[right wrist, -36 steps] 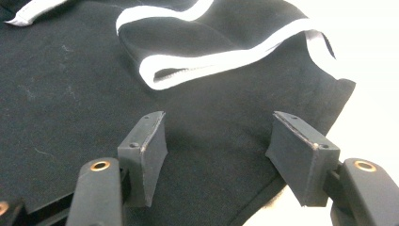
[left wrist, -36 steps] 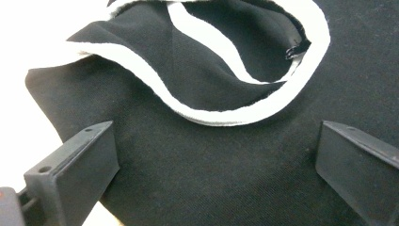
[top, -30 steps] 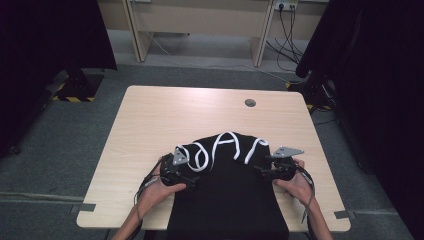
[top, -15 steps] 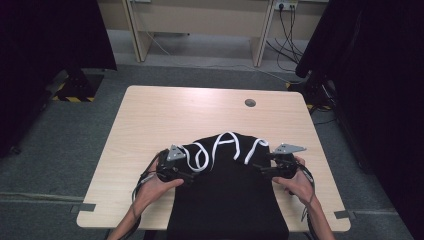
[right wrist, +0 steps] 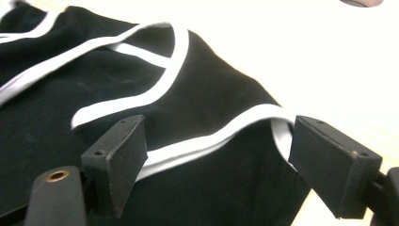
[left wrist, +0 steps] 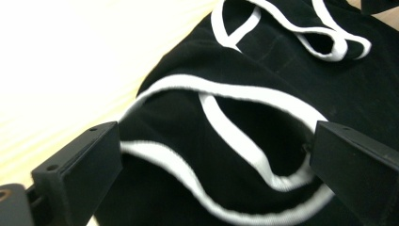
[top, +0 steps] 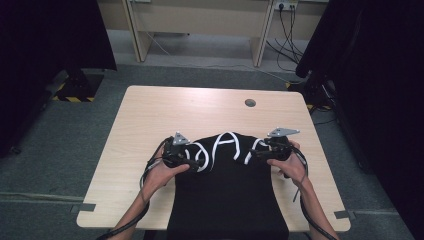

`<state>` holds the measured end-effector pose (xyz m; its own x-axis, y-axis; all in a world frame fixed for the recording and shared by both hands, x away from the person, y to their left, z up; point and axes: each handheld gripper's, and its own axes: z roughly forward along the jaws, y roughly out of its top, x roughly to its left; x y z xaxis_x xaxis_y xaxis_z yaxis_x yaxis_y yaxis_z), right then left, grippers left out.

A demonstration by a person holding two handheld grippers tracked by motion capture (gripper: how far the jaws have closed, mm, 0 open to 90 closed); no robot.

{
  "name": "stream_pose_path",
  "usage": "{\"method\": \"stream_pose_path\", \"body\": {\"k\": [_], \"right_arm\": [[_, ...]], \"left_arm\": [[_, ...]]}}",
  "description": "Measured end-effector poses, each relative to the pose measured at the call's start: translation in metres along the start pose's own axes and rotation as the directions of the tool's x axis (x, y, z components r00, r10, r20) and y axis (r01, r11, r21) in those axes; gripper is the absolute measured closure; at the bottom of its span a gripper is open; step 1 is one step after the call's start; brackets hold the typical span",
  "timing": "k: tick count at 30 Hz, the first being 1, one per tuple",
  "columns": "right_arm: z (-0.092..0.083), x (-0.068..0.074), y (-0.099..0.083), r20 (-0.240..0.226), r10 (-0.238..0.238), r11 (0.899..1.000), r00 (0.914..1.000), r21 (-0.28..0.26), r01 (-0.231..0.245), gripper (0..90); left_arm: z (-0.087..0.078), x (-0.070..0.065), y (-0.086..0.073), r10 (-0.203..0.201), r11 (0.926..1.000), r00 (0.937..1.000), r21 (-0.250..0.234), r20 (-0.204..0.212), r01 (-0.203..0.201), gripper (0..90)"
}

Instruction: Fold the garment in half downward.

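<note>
High view: the left hand-held gripper sits left of centre in the lower half of the frame, the right hand-held gripper to the right of centre, both pointing inward at the top corners of a black garment with white trim. In the left gripper view the jaws stand wide apart with a white-edged armhole loop lying between them, unpinched. In the right gripper view the right hand-held gripper has just been opening its jaws; the trimmed shoulder edge lies between them, with no pad pressing on it. The garment lies flat at the bottom centre of the desk, its lower part hanging over the near edge. The step looks like letting go after laying the top straight. To do it well, I'd lift both grippers clear with jaws kept wide, so no pad snags the trim and drags the straps out of line.
</note>
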<state>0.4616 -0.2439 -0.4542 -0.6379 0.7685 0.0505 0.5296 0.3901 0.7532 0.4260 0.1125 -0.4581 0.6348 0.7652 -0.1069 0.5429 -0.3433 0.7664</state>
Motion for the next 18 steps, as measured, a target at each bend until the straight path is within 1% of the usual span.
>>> {"method": "stream_pose_path", "body": {"k": [1, 2, 4, 5, 7, 9, 14, 15, 17, 18], "right_arm": [[0.002, -0.001, 0.001, 0.003, 0.005, 1.0, 1.0, 0.002, -0.005, 18.9], [0.005, -0.002, 0.002, 0.005, 0.0, 1.0, 1.0, 0.003, 0.0, 18.3], [0.01, -0.005, 0.004, 0.008, 0.001, 1.0, 1.0, 0.008, -0.001, 17.9], [0.012, -0.006, 0.006, 0.011, 0.001, 1.0, 0.9999, 0.014, -0.001, 17.8], [0.017, -0.01, 0.007, 0.018, 0.003, 1.0, 0.9998, 0.02, -0.003, 17.7], [0.022, -0.014, 0.008, 0.023, 0.008, 1.0, 0.9997, 0.029, -0.009, 17.6], [0.032, -0.022, 0.009, 0.03, 0.018, 0.999, 0.9994, 0.045, -0.019, 17.7], [0.035, -0.024, 0.009, 0.031, 0.017, 0.998, 0.9994, 0.053, -0.019, 17.9], [0.039, -0.025, 0.009, 0.038, 0.007, 0.998, 0.9992, 0.067, -0.009, 18.6], [0.041, -0.025, 0.008, 0.033, 0.002, 0.998, 0.9994, 0.064, -0.004, 19.1]], "left_arm": [[0.002, 0.001, 0.003, -0.008, 1.0, 1.0, 0.0, -0.003, 0.008, 1.9], [0.004, 0.002, 0.005, -0.014, 0.9999, 0.9999, 0.0, -0.008, 0.014, 1.9], [0.01, 0.005, 0.011, -0.018, 0.9998, 0.9997, 0.007, -0.013, 0.019, 1.9], [0.013, 0.006, 0.013, -0.018, 0.9996, 0.9998, 0.02, -0.012, 0.019, 1.8], [0.021, 0.008, 0.017, -0.017, 0.9995, 0.9996, 0.027, -0.024, 0.018, 1.8], [0.027, 0.012, 0.02, -0.025, 0.9988, 0.9994, 0.042, -0.024, 0.026, 1.8], [0.041, 0.022, 0.024, -0.035, 0.9971, 0.999, 0.067, -0.028, 0.037, 1.8], [0.042, 0.025, 0.024, -0.029, 0.9967, 0.9992, 0.075, -0.028, 0.031, 1.8], [0.046, 0.028, 0.024, -0.023, 0.9975, 0.9993, 0.066, -0.028, 0.025, 1.8], [0.047, 0.03, 0.023, -0.025, 0.9974, 0.9992, 0.067, -0.032, 0.027, 1.8]]}}
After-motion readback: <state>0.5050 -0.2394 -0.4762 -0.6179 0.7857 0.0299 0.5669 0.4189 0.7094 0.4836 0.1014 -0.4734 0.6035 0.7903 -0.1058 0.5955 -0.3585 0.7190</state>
